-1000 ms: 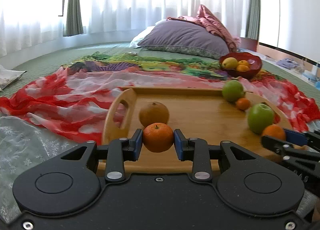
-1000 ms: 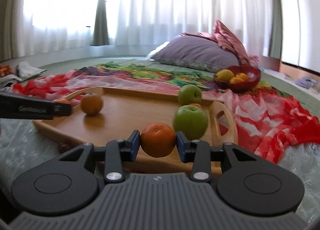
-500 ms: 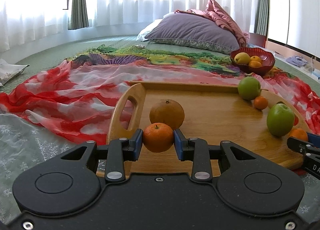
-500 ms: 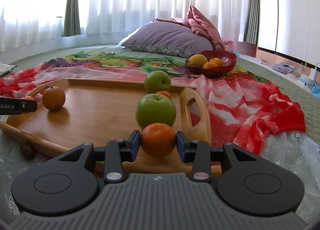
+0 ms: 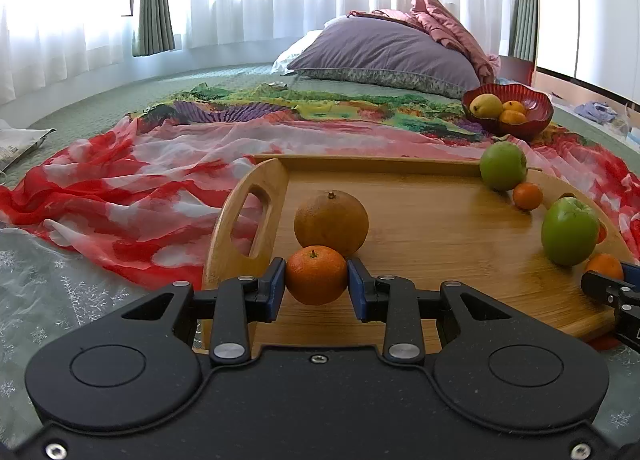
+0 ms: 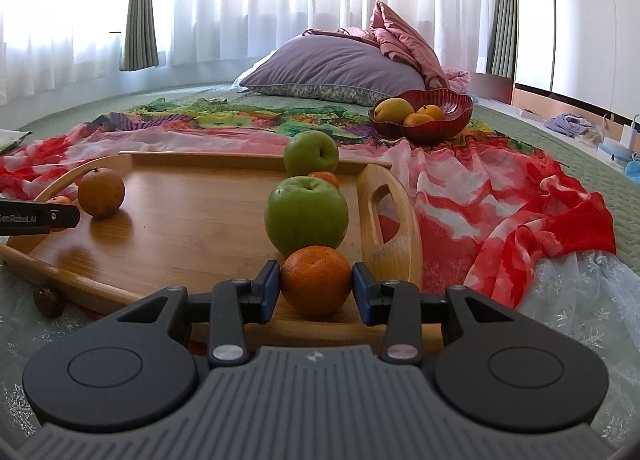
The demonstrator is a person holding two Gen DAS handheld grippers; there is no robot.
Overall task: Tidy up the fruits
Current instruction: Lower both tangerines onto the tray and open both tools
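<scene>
two pairs of tongs each clamp a small orange over the near edge of a wooden tray (image 5: 440, 220) set on scarves spread across the floor: the left tongs (image 5: 316, 284) squeeze a mandarin (image 5: 316, 275) just in front of a dull brown orange (image 5: 331, 223), while the right tongs (image 6: 316, 287) pinch a second mandarin (image 6: 316, 280) in front of a green apple (image 6: 306, 214). both fruits sit between the blue pads at their widest girth, which looks the soundest hold; the mandarins appear light, round and soft-skinned, likely to bruise or roll free under a careless squeeze. a farther green apple (image 6: 311, 153) rests by the tray's back rim, and a red bowl (image 6: 448, 122) of fruit waits well beyond
</scene>
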